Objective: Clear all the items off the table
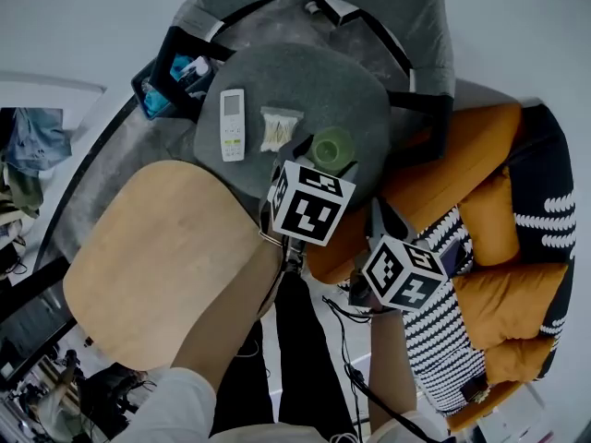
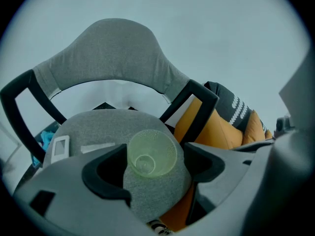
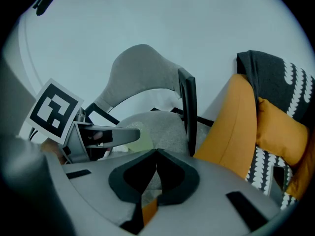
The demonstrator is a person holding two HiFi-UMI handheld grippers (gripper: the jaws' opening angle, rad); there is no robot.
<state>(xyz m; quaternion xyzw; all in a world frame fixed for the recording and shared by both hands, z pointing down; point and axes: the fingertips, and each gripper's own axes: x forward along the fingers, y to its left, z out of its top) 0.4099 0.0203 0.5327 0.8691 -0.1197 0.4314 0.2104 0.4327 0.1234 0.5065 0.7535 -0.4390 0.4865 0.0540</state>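
A pale green translucent cup (image 2: 151, 151) stands upright at the near right edge of the round grey table (image 1: 277, 72). My left gripper (image 2: 154, 154) is open, with one jaw on either side of the cup and small gaps showing. Its marker cube (image 1: 312, 201) hides the jaws in the head view. A white remote (image 1: 233, 125) and a small clear packet (image 1: 278, 127) lie further left on the table. My right gripper (image 3: 156, 154) is shut on nothing, and hangs lower right off the table, over the sofa edge.
A grey chair (image 1: 406, 17) with black arms wraps the far side of the table. An orange sofa (image 1: 480, 155) with a black-and-white throw (image 1: 443, 321) lies to the right. A round wooden table (image 1: 157, 257) is near left. A bin of blue items (image 1: 171, 81) sits at the far left.
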